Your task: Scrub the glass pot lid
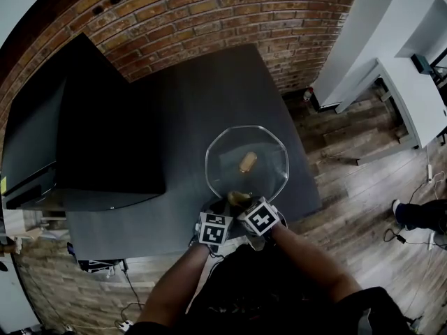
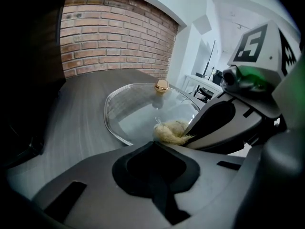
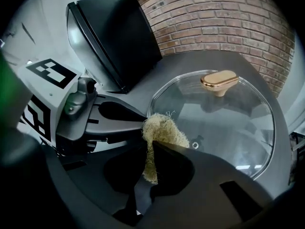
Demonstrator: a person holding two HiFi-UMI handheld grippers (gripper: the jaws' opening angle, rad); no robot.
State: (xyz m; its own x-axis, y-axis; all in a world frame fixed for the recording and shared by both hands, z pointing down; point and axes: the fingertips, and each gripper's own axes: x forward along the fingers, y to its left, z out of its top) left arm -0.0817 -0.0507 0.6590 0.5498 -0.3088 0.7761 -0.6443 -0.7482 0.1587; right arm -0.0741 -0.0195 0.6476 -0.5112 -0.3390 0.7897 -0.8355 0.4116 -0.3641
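Note:
The glass pot lid [image 1: 227, 149] lies flat on the dark table [image 1: 195, 89], its golden knob [image 1: 247, 162] in the middle. At the lid's near rim my right gripper [image 1: 241, 202] is shut on a pale fibrous scrubber [image 1: 239, 198], which rests on the glass [image 3: 228, 123]. In the right gripper view the scrubber [image 3: 162, 132] bulges out above the jaws [image 3: 152, 149]. My left gripper [image 1: 222, 208] sits close beside it on the left, jaws shut with nothing seen between them [image 2: 155, 144], tips at the lid's rim [image 2: 116, 130].
A large black box [image 1: 84, 131] fills the table's left part, close to the lid. A brick wall [image 1: 209, 12] stands behind the table. The table's right edge drops to a wooden floor [image 1: 349, 152], with white furniture [image 1: 412, 89] beyond.

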